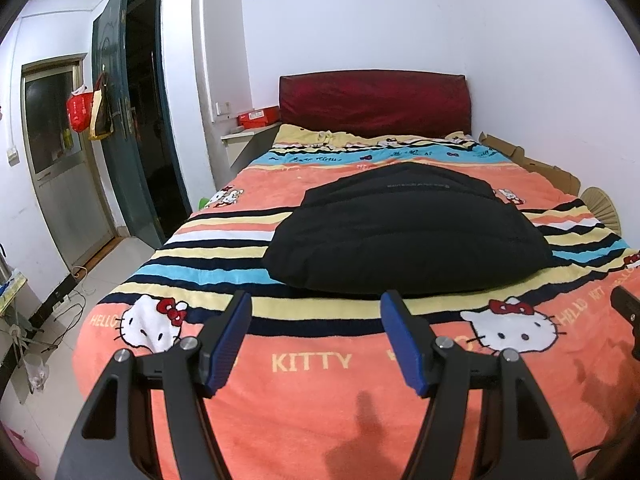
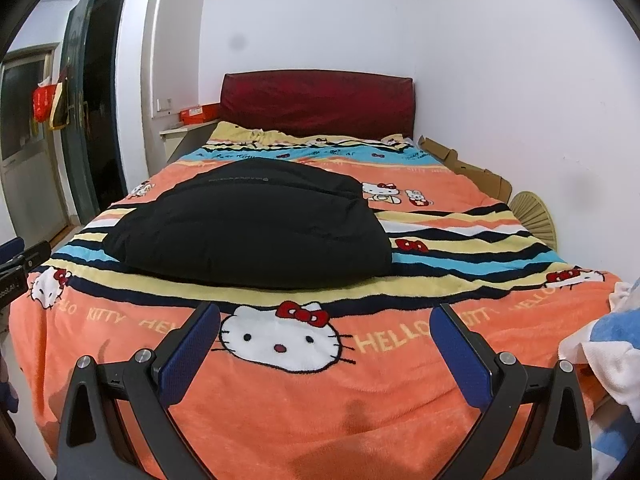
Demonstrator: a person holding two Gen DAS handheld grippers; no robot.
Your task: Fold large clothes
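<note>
On the middle of the bed lies the black jacket [image 1: 404, 228], a puffy, quilted garment folded into a rounded, pillow-like mound with a matte surface and a thin line of pale lettering across its far panel. It rests on a fleecy blanket [image 1: 312, 360] in orange, with wavy stripes of yellow, blue, white and black and white cartoon cat faces with red bows. Beyond it stands a padded dark red headboard [image 1: 374, 102] against a plain white wall; flattened brown cardboard [image 1: 532, 162] and a ribbed straw fan [image 1: 602, 206] sit along the bed's right edge. A crumpled white and blue cloth [image 2: 608, 340] lies at the near right corner. The left gripper [image 1: 316, 312] hovers level above the near end of the blanket, short of the jacket, its blue ribbed pads spread wide and holding nothing. The right gripper [image 2: 326, 322] hangs alongside in the same pose, jaws spread even wider, also empty.
</note>
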